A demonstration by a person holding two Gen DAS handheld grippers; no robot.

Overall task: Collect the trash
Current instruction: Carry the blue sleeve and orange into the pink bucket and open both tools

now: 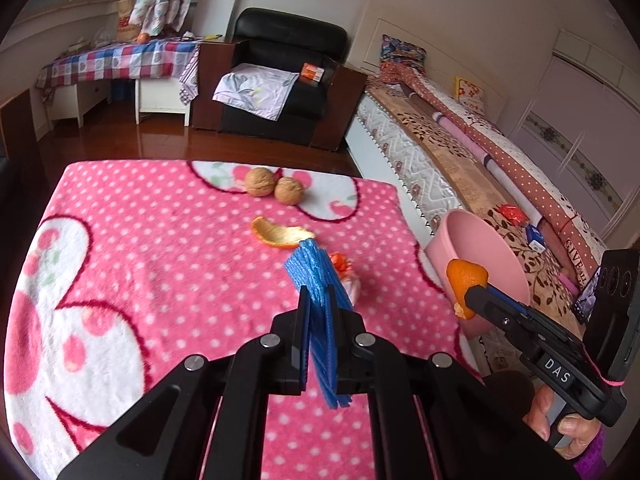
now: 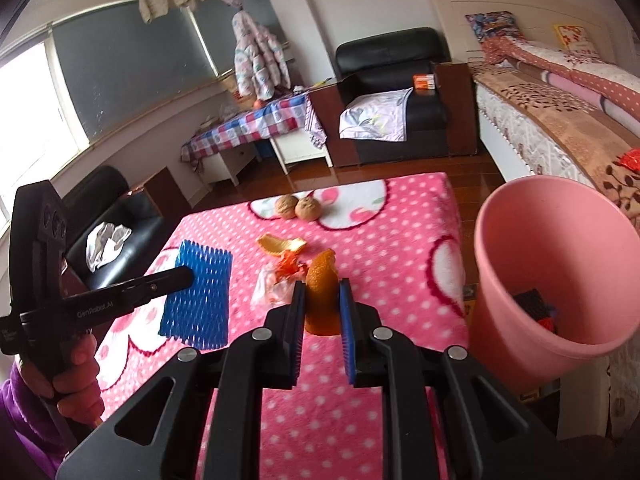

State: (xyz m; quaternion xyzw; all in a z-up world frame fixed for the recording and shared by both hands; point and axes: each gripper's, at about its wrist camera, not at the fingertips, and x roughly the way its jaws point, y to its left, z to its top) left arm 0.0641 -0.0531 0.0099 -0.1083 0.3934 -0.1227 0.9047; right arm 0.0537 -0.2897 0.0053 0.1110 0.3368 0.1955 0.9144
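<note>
trash in both claws over the pink dotted worktop (image 1: 140, 240).
left claw (image 1: 318, 300) is clenched on a blue foam net (image 1: 310, 268); right claw (image 2: 322, 292) grips an orange peel piece (image 2: 321, 276), with the pink bin (image 2: 560, 240) just to its right. ahead of the right claw lie a crumpled wrapper (image 2: 276, 280), another peel (image 2: 280, 245) and two walnuts (image 2: 298, 207).

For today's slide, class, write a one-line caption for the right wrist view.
Right gripper holds orange peel beside the pink bin; left gripper grips blue foam netting.
</note>
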